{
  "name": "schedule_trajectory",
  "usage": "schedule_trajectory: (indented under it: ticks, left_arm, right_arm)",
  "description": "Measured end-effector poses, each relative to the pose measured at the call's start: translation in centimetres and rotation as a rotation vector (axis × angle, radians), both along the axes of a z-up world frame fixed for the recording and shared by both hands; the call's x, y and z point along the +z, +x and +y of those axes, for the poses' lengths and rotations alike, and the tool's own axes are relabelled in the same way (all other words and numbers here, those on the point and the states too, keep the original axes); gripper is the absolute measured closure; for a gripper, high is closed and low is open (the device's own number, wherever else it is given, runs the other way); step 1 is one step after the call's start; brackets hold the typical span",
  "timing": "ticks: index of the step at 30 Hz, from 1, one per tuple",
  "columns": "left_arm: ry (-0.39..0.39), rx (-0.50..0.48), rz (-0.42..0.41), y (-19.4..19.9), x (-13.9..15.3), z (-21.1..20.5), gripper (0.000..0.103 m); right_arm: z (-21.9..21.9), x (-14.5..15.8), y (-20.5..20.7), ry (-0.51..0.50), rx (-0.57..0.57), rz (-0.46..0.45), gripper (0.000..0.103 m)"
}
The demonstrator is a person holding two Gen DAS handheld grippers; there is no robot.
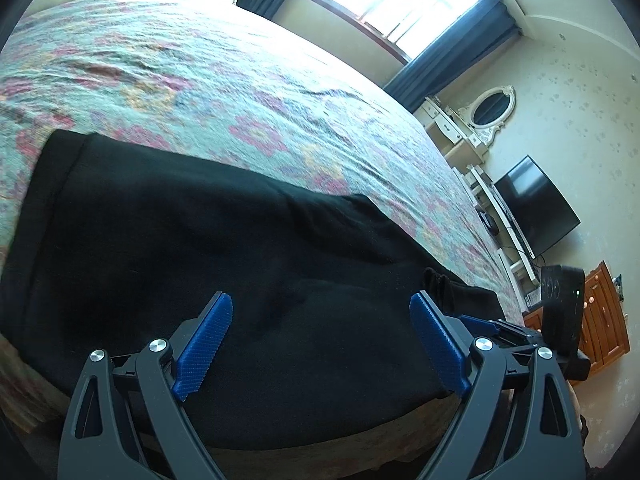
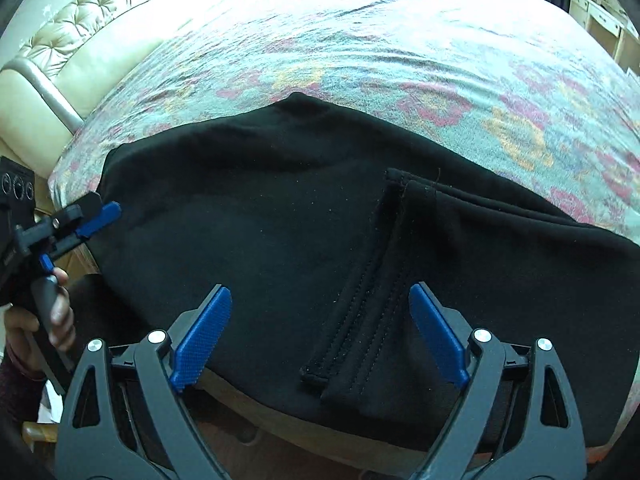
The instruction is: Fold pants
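Black pants (image 1: pixel 192 240) lie folded flat on the bed near its front edge; in the right wrist view (image 2: pixel 260 216) the stitched leg cuffs (image 2: pixel 360 320) lie on top at the near side. My left gripper (image 1: pixel 322 304) is open and empty, just above the pants' near edge. My right gripper (image 2: pixel 320 296) is open and empty, its blue pads either side of the cuffs, a little above them. The left gripper also shows at the left of the right wrist view (image 2: pixel 102 216), by the pants' left end. The right gripper's body shows at the right of the left wrist view (image 1: pixel 560 312).
The bed wears a floral teal and pink bedspread (image 1: pixel 240 80). A tufted cream headboard (image 2: pixel 80 20) stands at the left. A window with dark curtains (image 1: pixel 392 0), a white dresser with mirror (image 1: pixel 488 112), a TV (image 1: pixel 536 204) and a wooden cabinet (image 1: pixel 604 312) line the wall.
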State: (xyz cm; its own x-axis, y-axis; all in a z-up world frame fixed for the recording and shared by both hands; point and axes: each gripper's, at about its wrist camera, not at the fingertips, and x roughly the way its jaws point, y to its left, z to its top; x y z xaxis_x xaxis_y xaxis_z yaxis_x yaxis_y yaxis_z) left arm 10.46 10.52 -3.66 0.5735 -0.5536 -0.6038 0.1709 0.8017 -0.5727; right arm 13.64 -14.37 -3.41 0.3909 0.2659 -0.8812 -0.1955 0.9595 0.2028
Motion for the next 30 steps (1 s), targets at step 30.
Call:
schedule_trajectory:
  ticks: [30]
  left_arm:
    - [-0.182, 0.029, 0.222, 4.9, -3.7, 17.4, 0.014]
  right_arm:
    - [0.9, -1.7, 0.1, -0.031, 0.016, -0.009, 0.006]
